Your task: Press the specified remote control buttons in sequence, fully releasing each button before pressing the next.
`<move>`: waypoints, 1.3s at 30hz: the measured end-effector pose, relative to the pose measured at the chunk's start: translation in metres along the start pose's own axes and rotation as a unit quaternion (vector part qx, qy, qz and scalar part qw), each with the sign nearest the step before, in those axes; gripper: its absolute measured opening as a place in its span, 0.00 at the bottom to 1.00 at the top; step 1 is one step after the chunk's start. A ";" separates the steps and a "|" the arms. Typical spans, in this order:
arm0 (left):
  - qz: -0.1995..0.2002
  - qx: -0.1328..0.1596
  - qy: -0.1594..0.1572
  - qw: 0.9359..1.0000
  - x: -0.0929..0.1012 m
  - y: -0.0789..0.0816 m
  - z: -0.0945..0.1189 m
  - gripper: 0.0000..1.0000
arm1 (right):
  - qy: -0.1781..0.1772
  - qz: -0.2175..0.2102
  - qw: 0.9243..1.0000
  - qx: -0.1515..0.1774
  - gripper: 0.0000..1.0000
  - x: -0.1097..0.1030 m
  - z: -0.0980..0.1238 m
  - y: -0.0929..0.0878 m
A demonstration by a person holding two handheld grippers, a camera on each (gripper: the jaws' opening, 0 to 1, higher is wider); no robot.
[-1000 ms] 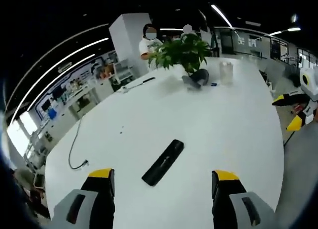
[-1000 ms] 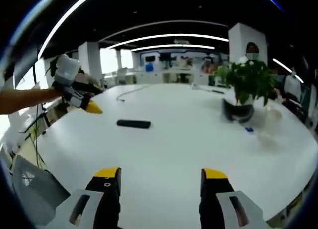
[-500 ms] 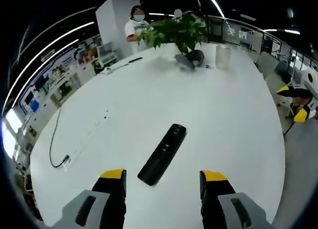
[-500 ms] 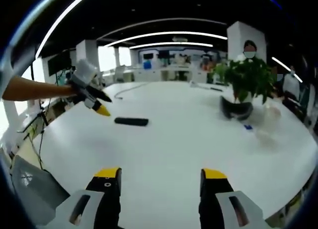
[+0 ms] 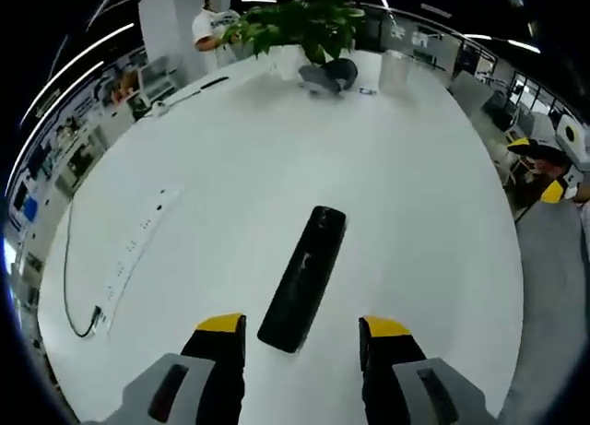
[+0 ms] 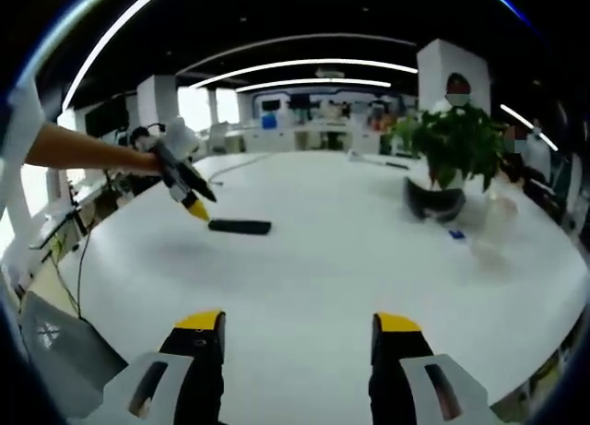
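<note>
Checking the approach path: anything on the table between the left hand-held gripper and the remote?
Nothing. In the left gripper view the remote lies just ahead of the left hand-held gripper, only bare white table between.

The remote control (image 5: 302, 277) lies flat on the white table (image 5: 415, 213), but its buttons are too dark and small to make out. In the right gripper view it is only a thin black bar. The potted plant (image 6: 450, 147) is soft with blur, its leaves hiding most of a person (image 6: 457, 86) behind.
</note>
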State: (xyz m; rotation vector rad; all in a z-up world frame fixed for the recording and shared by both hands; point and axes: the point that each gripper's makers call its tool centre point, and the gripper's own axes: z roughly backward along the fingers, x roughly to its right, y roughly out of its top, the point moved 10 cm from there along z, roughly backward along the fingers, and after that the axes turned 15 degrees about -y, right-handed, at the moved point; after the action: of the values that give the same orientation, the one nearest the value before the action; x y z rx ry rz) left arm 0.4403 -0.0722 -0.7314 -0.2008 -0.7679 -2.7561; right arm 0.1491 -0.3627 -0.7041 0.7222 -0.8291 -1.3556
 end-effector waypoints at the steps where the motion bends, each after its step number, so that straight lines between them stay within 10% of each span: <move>1: -0.006 -0.007 0.000 1.000 -0.001 0.001 -0.002 0.50 | -0.001 -0.001 1.000 0.000 0.62 0.000 0.000 0.000; 15: -0.059 -0.107 -0.047 0.991 -0.022 0.005 -0.023 0.49 | -0.004 0.001 1.000 -0.004 0.62 0.000 0.000 0.000; 39: -0.086 -0.157 -0.062 0.982 -0.027 -0.003 -0.031 0.23 | -0.008 0.001 1.000 -0.003 0.61 0.001 0.000 0.000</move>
State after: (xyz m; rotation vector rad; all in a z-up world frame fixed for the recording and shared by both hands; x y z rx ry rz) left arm 0.4630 -0.0797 -0.7647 -0.3884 -0.3886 -3.0431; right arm 0.1494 -0.3638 -0.7044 0.7065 -0.8382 -1.3638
